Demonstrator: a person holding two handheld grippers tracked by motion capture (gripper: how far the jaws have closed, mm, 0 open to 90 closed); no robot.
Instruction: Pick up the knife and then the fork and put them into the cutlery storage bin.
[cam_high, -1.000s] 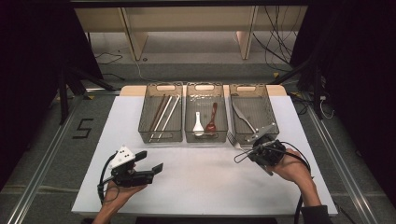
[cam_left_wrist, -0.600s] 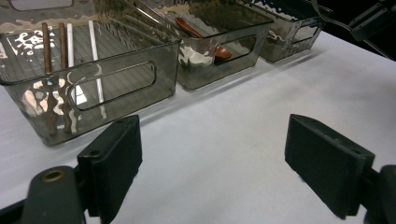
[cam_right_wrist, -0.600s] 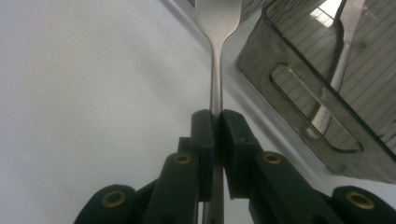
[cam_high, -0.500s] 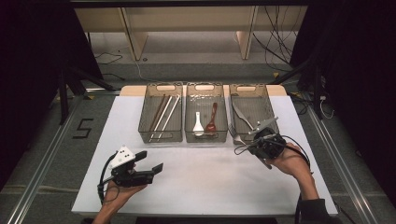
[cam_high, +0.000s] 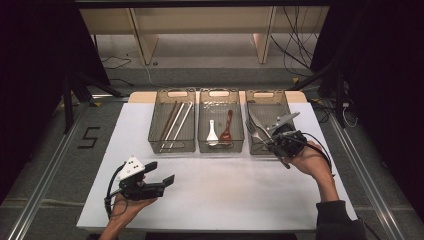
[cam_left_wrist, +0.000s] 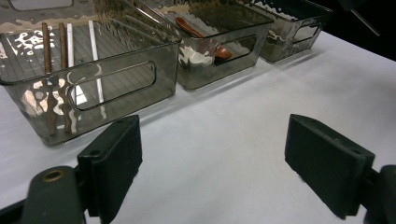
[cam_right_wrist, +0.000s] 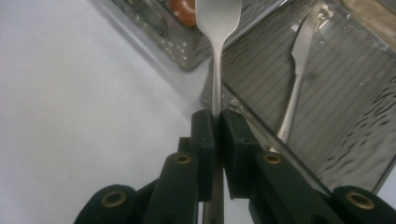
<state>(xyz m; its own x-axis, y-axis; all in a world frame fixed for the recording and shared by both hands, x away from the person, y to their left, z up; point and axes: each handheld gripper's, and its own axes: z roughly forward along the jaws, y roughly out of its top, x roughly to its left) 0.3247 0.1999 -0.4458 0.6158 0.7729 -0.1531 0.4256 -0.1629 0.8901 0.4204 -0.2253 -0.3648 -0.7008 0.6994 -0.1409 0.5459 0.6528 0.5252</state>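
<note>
My right gripper is shut on the handle of a metal fork, held at the front edge of the right tray. In the right gripper view the jaws pinch the fork, whose head points over the corner of that tray. A metal knife lies inside it. My left gripper rests open near the table's front left, with nothing between its fingers. In the left gripper view it faces the left tray.
Three clear grey trays stand in a row at the back of the white table. The left tray holds chopsticks. The middle tray holds a white spoon and a red-brown spoon.
My right gripper has moved away from the person toward the right tray, carrying the fork. The left gripper has kept still.
</note>
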